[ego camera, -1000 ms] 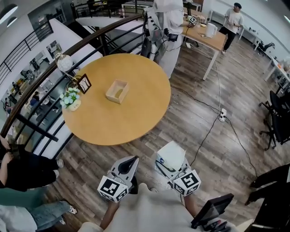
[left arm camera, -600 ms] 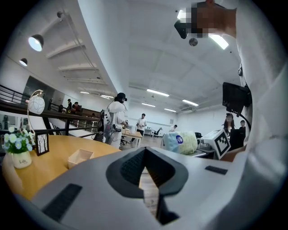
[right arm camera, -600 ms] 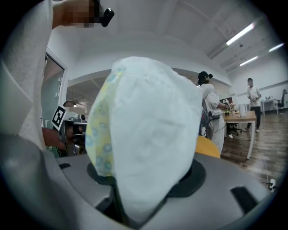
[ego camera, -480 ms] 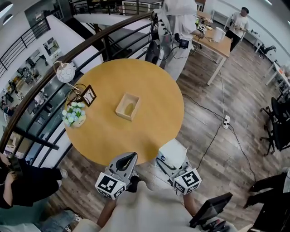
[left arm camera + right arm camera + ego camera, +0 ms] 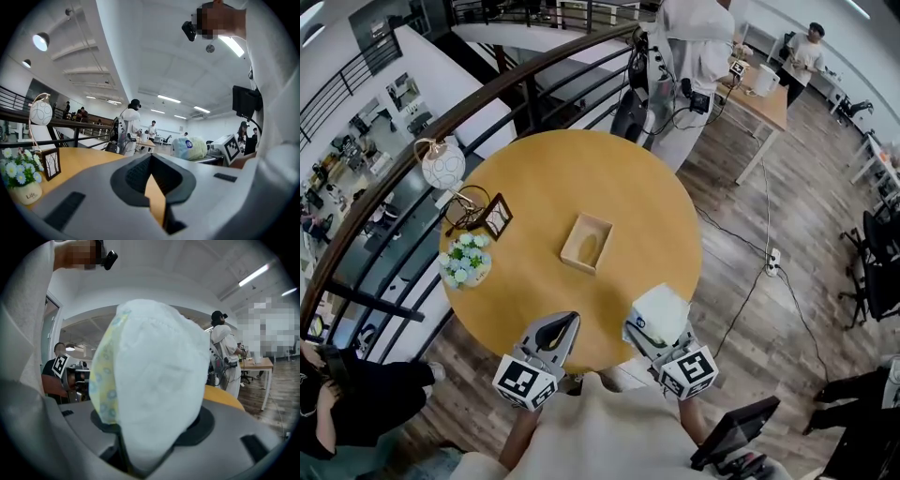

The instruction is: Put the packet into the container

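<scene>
The step in hand, as I judge it, is the carry: the packet [image 5: 154, 376] is up off everything at the near edge of the table [image 5: 656, 202], and the container [image 5: 587, 242] sits farther in, about mid-table and a little left of the packet's line. To do it well, bring the right claw [image 5: 649, 328] forward and slightly left until the packet hangs squarely over the open top, then lower it before letting go. The packet looks soft and puffy and bulges well past the jaws, and from above it looks about as broad as the box. So line its long side up with the container's long side and press it gently in, not drop it from height. The container looks light and stands free on the table, so it could skid if bumped. The left claw [image 5: 551, 330] is free to steady a wall of it if needed. The flower pot [image 5: 466, 263] and picture frame [image 5: 498, 217] stand well apart at the far left, out of the path, and a person [image 5: 689, 56] stands beyond the far edge.

The right claw stands wide, both jaws clamped on the lower part of the packet, whose white body with a yellow patterned edge fills most of its own view. The left claw hangs just beside it on the left, over the near rim of the table. Its jaws are drawn together at the tips with nothing held between them, only the table top showing through the slit.
</scene>
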A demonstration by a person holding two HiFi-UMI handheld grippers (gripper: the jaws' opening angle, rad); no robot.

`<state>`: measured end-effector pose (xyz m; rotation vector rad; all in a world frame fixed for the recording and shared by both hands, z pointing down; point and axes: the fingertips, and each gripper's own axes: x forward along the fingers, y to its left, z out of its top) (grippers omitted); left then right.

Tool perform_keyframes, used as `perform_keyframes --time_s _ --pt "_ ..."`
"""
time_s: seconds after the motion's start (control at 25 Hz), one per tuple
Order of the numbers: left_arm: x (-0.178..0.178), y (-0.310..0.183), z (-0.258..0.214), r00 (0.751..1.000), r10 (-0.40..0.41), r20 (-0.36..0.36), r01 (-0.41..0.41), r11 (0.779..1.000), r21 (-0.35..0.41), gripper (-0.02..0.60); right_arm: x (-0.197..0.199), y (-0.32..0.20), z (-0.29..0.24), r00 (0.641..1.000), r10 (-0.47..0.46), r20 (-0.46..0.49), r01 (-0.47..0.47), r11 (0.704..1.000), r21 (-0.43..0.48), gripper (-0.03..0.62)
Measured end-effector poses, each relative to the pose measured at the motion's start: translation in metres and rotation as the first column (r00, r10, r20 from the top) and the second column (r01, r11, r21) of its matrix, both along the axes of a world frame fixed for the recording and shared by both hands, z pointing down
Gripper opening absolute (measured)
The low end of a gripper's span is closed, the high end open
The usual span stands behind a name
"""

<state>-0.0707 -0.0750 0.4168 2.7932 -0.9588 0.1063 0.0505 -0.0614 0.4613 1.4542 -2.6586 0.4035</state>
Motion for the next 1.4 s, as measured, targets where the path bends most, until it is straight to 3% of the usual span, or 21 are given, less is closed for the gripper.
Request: perform_keyframes --time_s 0.52,1.0,1.4 --pt "-0.004 -0.026 0.029 1.0 -0.031 -0.004 0.03 0.996 -0.089 0.005 -0.002 -0.035 0.015 0.999 -0.044 -0.015 0.043 0.997 -0.059 0.276" --pt "0.007 -0.079 0.025 0.978 -0.202 0.054 0.207 0.973 -0.105 0.005 0.021 -0.106 0.016 0.981 -0.189 0.033 0.19 0.98 -0.065 0.276" --pt "0.009 -0.087 0.048 0.953 -0.292 0.078 0.302 0.939 -0.165 0.005 0.029 -0.136 0.041 0.962 -0.266 0.064 0.272 0.954 -0.129 0.276"
